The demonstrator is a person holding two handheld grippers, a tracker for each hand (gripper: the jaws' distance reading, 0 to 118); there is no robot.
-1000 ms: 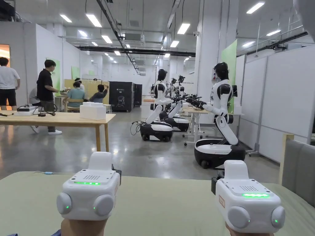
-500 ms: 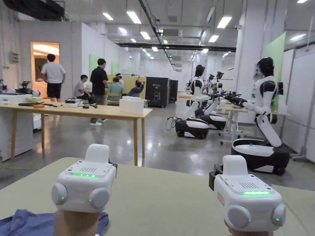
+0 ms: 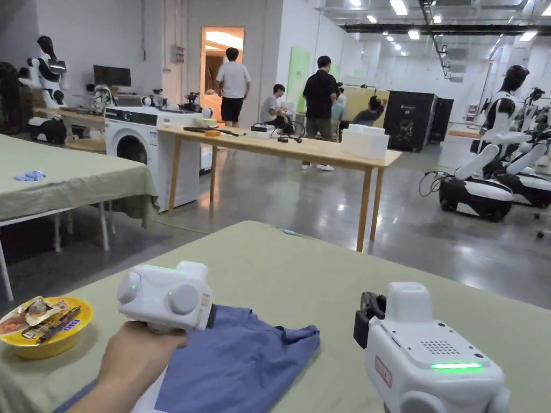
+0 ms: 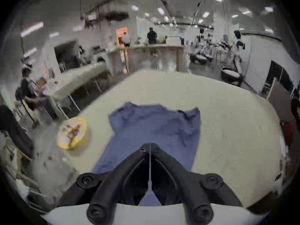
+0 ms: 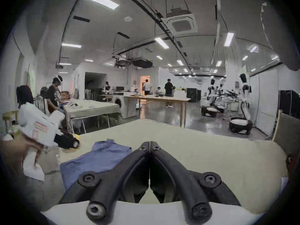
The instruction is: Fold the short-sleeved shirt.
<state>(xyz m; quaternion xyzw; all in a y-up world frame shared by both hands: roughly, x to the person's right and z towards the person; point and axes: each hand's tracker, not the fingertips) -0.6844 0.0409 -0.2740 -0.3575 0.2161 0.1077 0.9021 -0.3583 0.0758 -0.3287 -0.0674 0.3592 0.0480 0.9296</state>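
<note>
A blue shirt [image 3: 237, 360] lies spread on the green surface [image 3: 301, 279], rumpled at its far edge, with its near part running off the bottom of the head view. In the left gripper view the shirt [image 4: 154, 131] reaches from just under the camera out toward the middle of the surface, sleeves at the far end.

The left gripper [image 4: 150, 145] hangs over the near part of the shirt. Its jaws are drawn together, tips meeting in a thin line, with nothing between them; whether they touch the cloth is hard to tell, as this view is blurred. In the head view a hand [image 3: 137, 357] holds its white body at the shirt's left edge.

The right gripper [image 5: 150, 143] is to the right of the shirt, over bare surface. Its jaws are also closed tip to tip and hold nothing. The shirt [image 5: 97, 158] lies to its left in its own view, apart from the jaws.

A yellow bowl [image 3: 46, 328] with wrappers in it sits on the surface left of the shirt, near it but not touching. Beyond the shirt stand a wooden table [image 3: 301, 150], several people beside it, and white robots [image 3: 484, 177] on the floor to the far right.
</note>
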